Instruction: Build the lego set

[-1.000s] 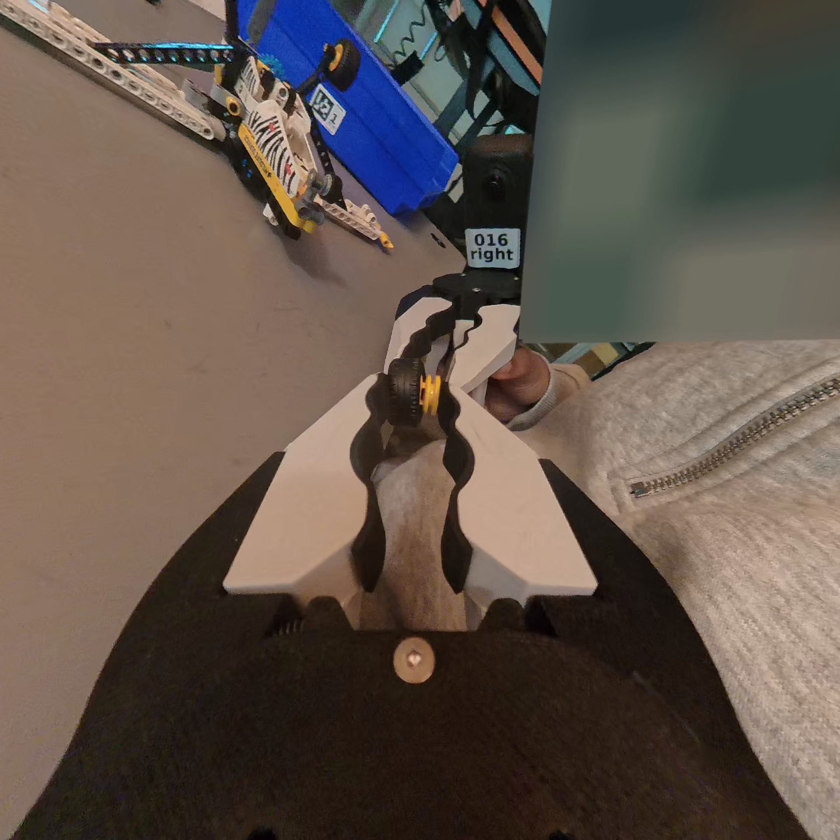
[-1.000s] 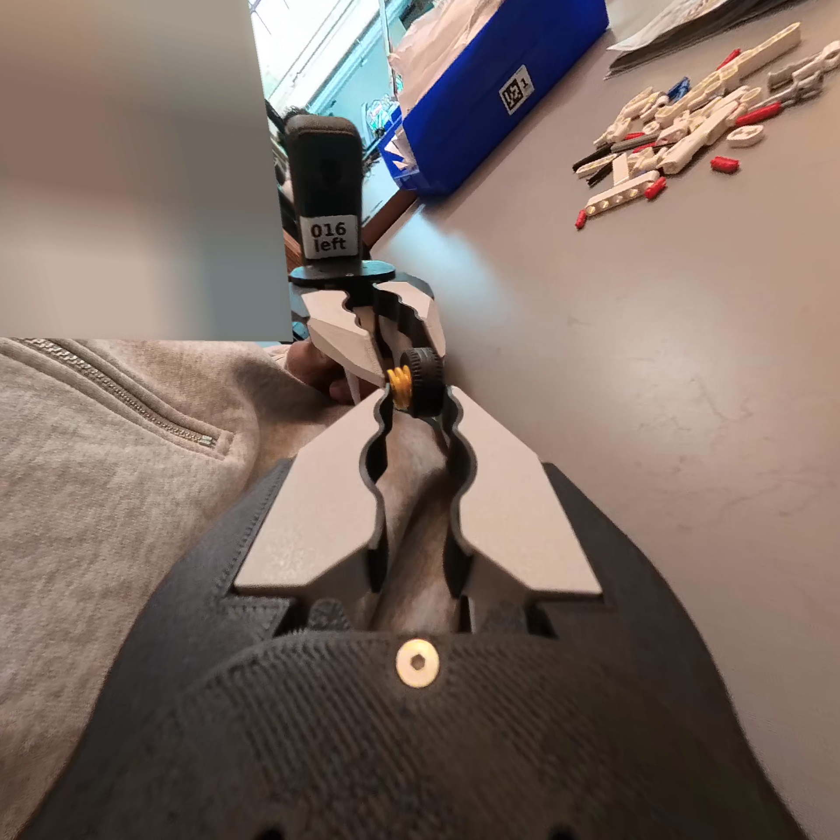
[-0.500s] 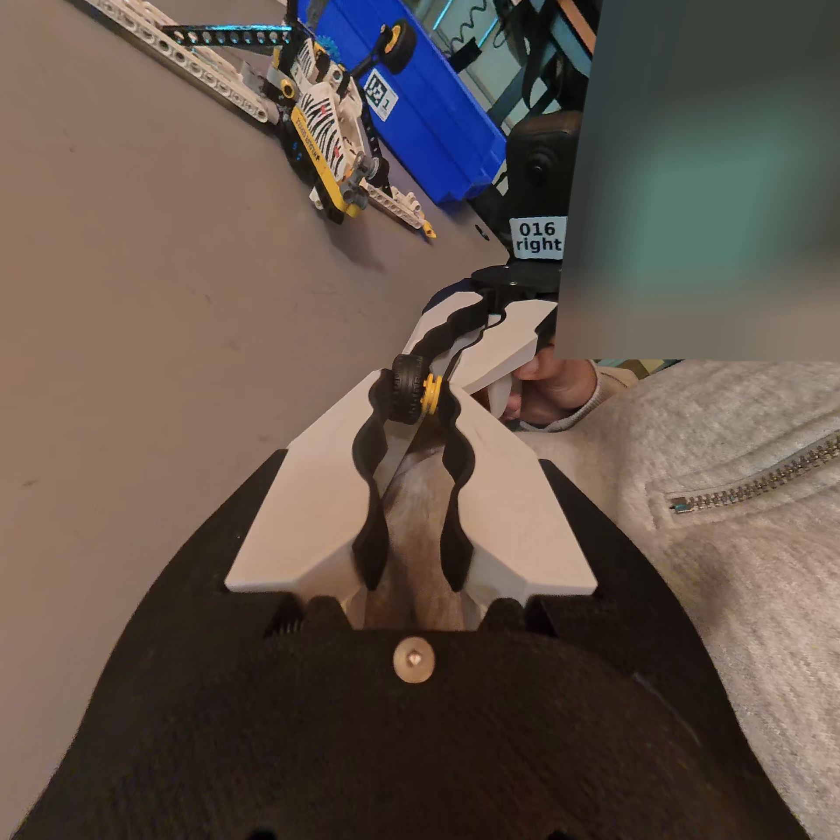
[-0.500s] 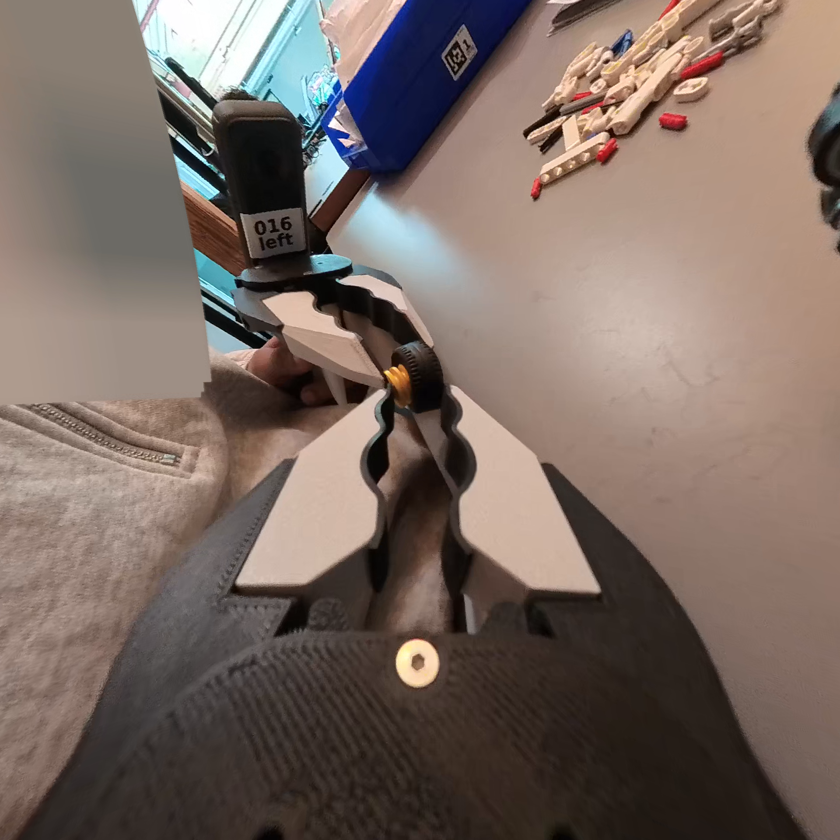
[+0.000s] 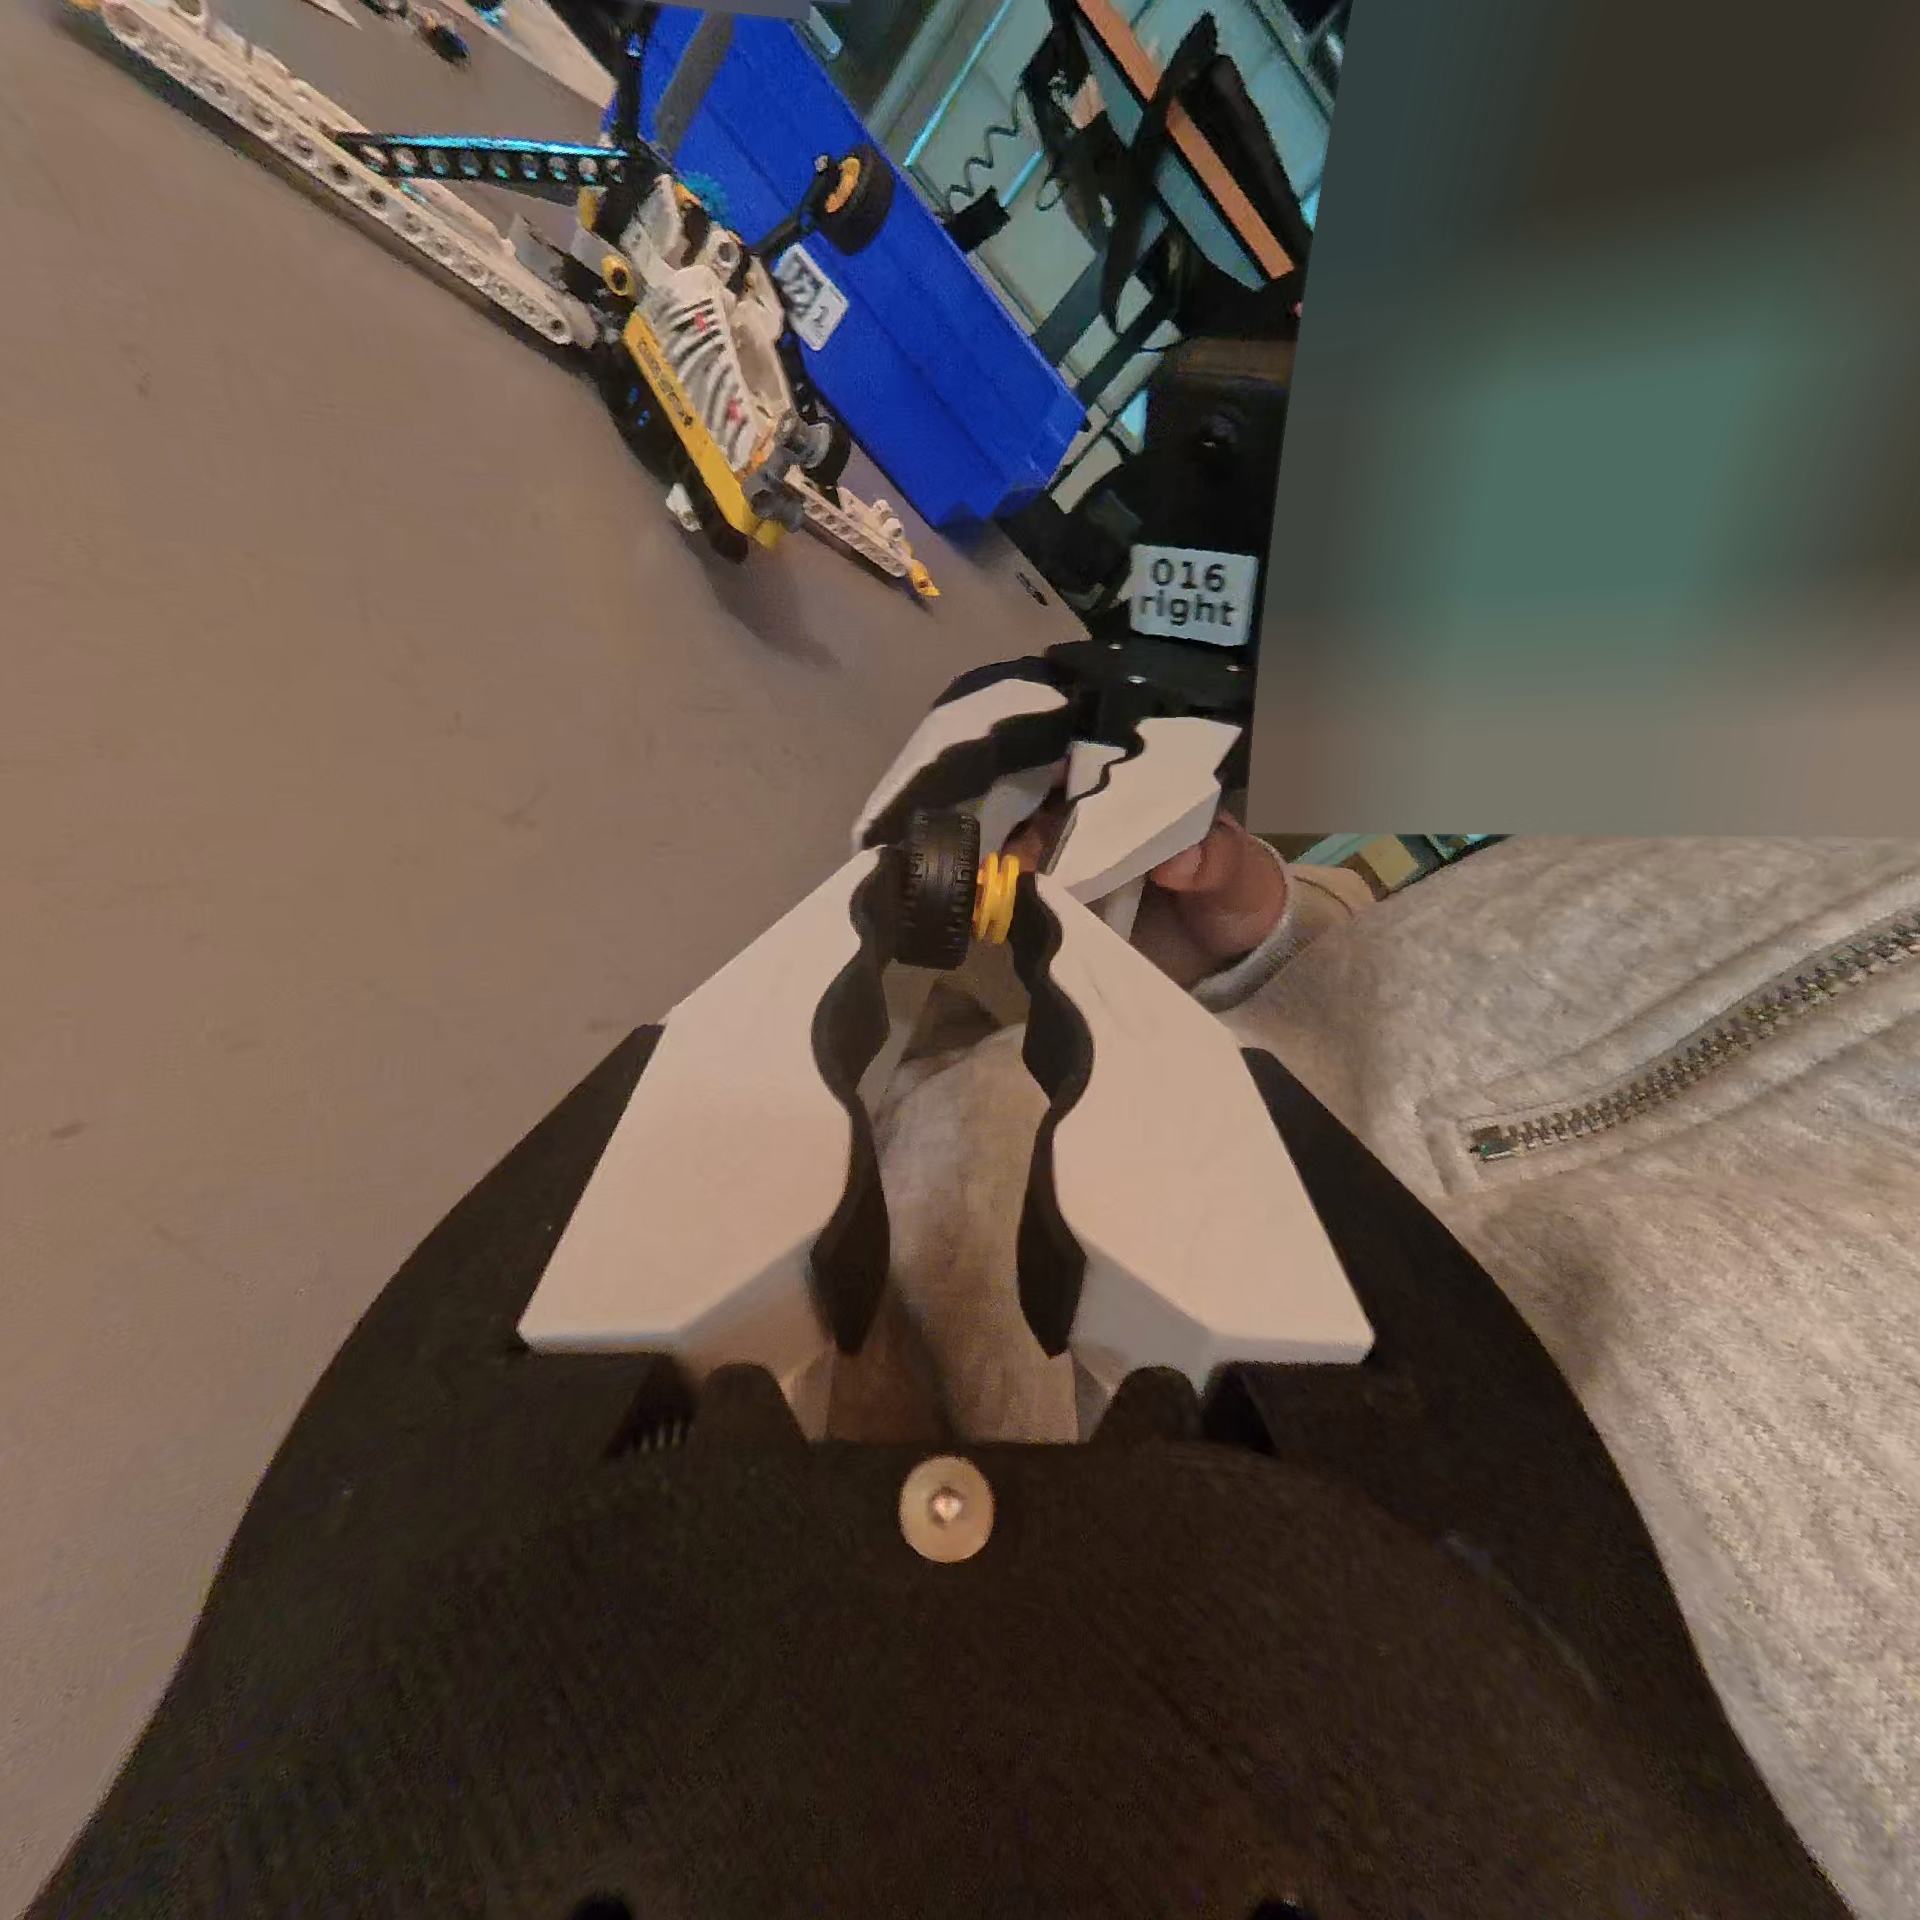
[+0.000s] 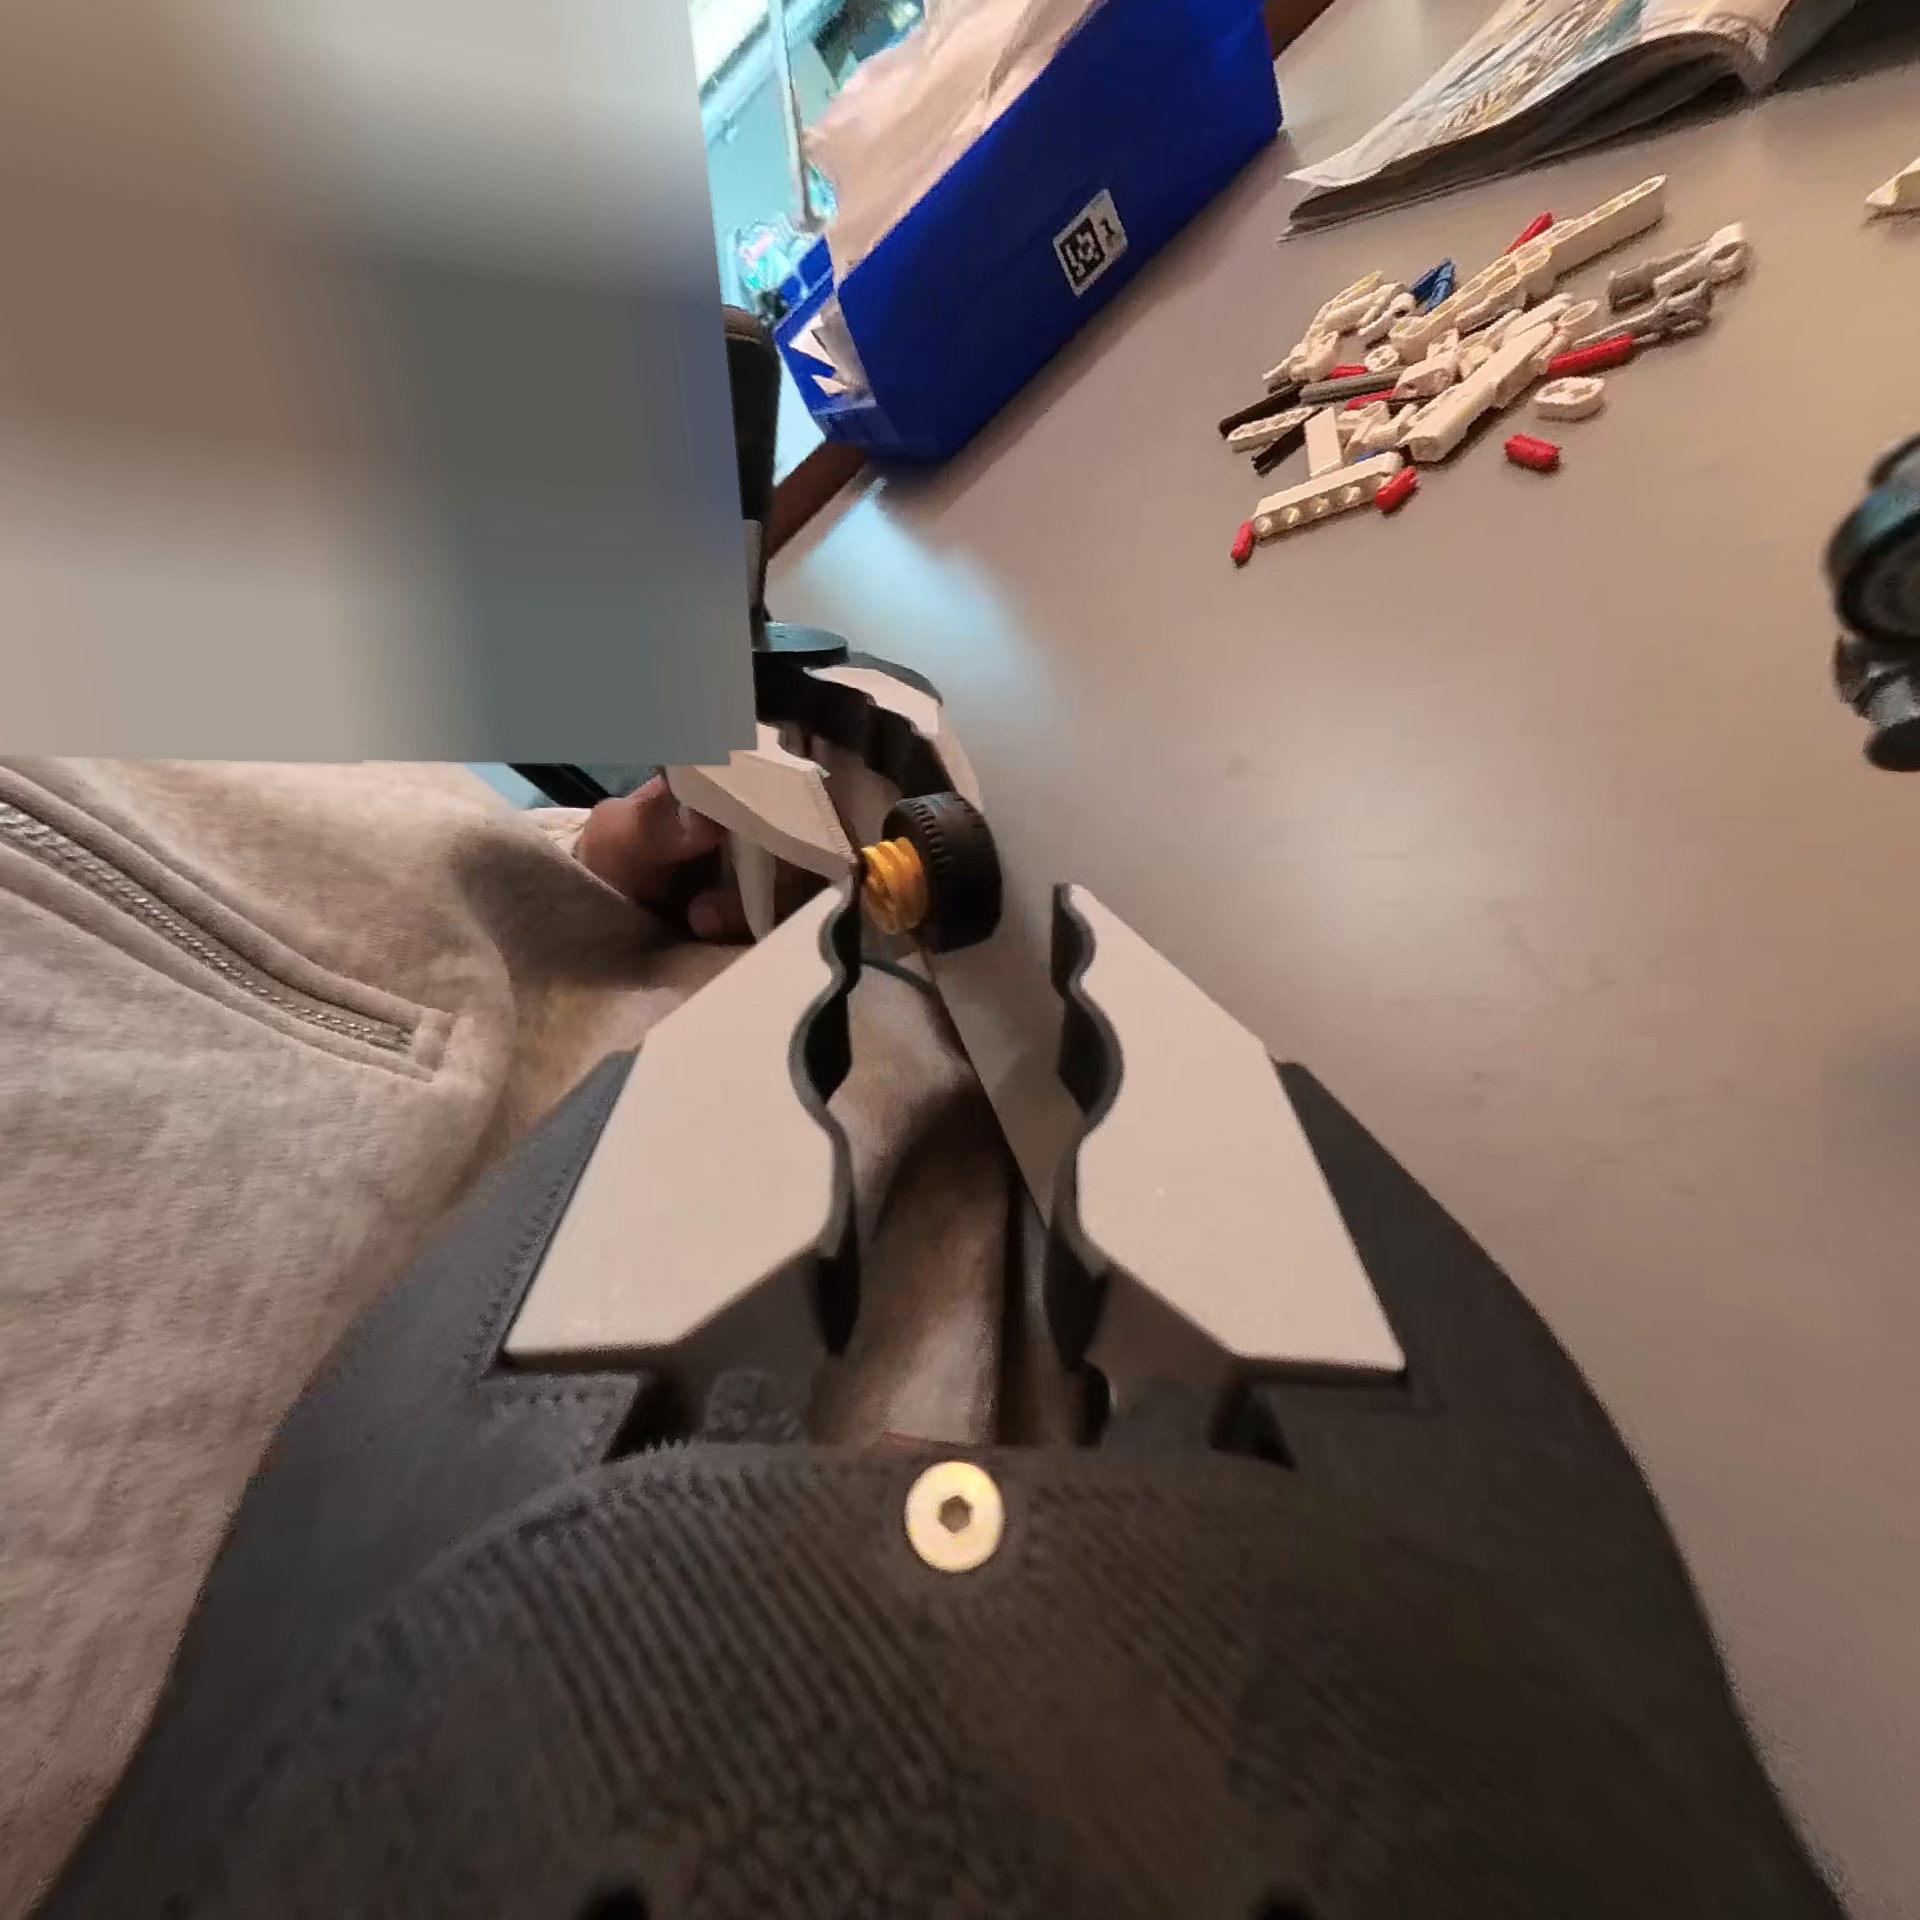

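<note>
Since half a second ago the right gripper [image 6: 951, 904] has been opened: its fingers, then pinched at the wheel [image 6: 951, 868], are now spread, and the wheel sits just beyond the gap, apart from the right-hand finger [image 6: 1195, 1122]. The wheel, a black tyre on a yellow hub, is clamped between the tips of the left gripper [image 5: 940, 894], as seen in the left wrist view, where the tyre [image 5: 935, 888] is pressed by one fingertip and the hub [image 5: 995, 896] by the other. Whether the right gripper's left-hand finger touches the hub cannot be told. Both grippers are held tip to tip over a grey zipped jacket [image 5: 1558, 1195], at the edge of the grey table [image 5: 312, 831].

A partly built model [image 5: 707, 384] with zebra-striped panels, yellow trim and long white beams is seen farther back on the table, beside a blue bin [image 5: 904, 312]. In the right wrist view, a pile of loose white, red and black pieces [image 6: 1455, 364] is spread near an open booklet [image 6: 1558, 94], well apart from the grippers. A blurred dark object [image 6: 1886, 613] is cut off by the right edge.
</note>
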Tool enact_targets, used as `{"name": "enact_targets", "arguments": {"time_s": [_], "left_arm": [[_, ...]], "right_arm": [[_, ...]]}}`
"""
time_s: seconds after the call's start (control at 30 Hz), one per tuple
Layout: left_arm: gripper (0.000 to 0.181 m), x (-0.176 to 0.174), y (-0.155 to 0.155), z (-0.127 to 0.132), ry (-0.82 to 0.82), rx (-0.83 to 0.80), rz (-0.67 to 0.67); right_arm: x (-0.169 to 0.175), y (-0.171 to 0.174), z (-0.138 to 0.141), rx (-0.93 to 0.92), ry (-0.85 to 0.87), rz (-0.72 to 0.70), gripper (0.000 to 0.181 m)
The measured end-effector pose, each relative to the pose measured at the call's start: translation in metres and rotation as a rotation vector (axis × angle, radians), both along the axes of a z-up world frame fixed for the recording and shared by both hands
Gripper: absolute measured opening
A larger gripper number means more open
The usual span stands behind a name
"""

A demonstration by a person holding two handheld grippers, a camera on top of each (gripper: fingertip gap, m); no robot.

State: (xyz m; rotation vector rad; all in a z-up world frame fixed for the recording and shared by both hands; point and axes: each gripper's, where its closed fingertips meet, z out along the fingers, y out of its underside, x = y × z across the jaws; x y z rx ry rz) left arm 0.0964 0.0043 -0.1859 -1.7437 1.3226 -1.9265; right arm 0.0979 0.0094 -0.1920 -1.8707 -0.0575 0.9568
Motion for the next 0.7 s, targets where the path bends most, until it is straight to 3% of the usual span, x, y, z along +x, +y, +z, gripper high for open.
{"name": "enact_targets", "arguments": {"time_s": [0.1,0.17,0.3,0.7], "left_arm": [[0.022,-0.003,-0.007,0.003,-0.018,-0.025,-0.06],[0.022,-0.007,-0.015,0.002,-0.011,-0.047,-0.128],[0.022,-0.015,-0.029,0.004,0.012,-0.094,-0.26],[0.021,-0.014,-0.031,-0.001,0.06,-0.092,-0.238]], "right_arm": [[-0.003,-0.004,0.001,0.03,-0.028,0.027,0.041],[-0.012,-0.012,0.004,0.062,-0.05,0.105,0.028],[-0.024,-0.025,0.01,0.109,-0.059,0.212,0.023],[-0.021,-0.027,0.004,0.051,-0.052,0.192,0.018]]}}
